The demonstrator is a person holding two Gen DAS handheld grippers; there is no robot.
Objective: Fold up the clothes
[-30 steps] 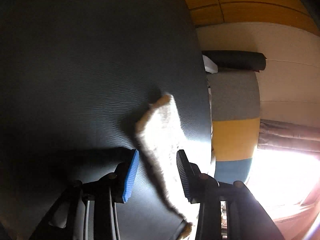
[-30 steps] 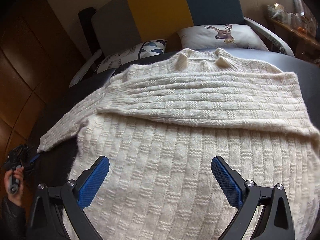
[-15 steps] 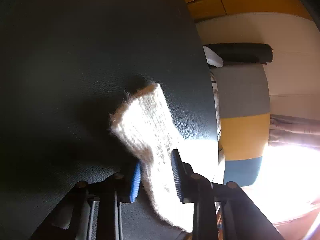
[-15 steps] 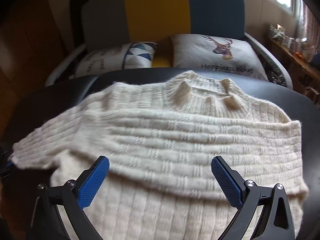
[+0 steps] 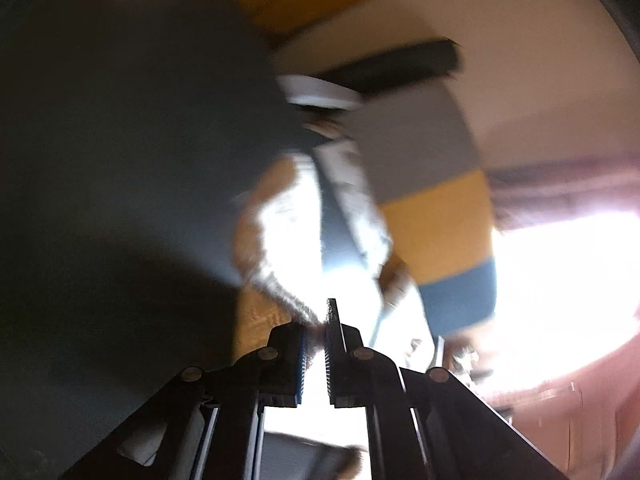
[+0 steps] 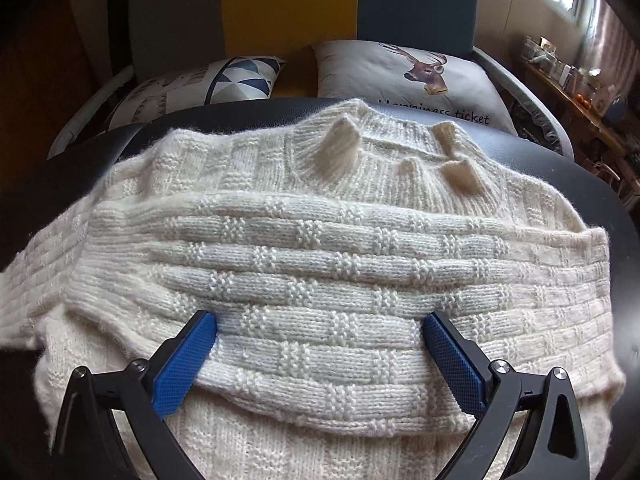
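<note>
My left gripper [image 5: 316,354] is pinched nearly closed on the cuff end of the sweater's sleeve [image 5: 280,240]; the knit bunches just ahead of my blue pads, over the edge of the dark table [image 5: 120,160]. That view is badly blurred, so I cannot make out more of the fabric.

My right gripper [image 6: 320,356] stands wide, its pads [image 6: 184,364] resting on the cream sweater [image 6: 340,280], which lies spread on the table with its collar away from me. One sleeve is folded across the chest, between my pads. Beyond the table stands a sofa [image 6: 288,0] with two cushions [image 6: 400,72].
</note>
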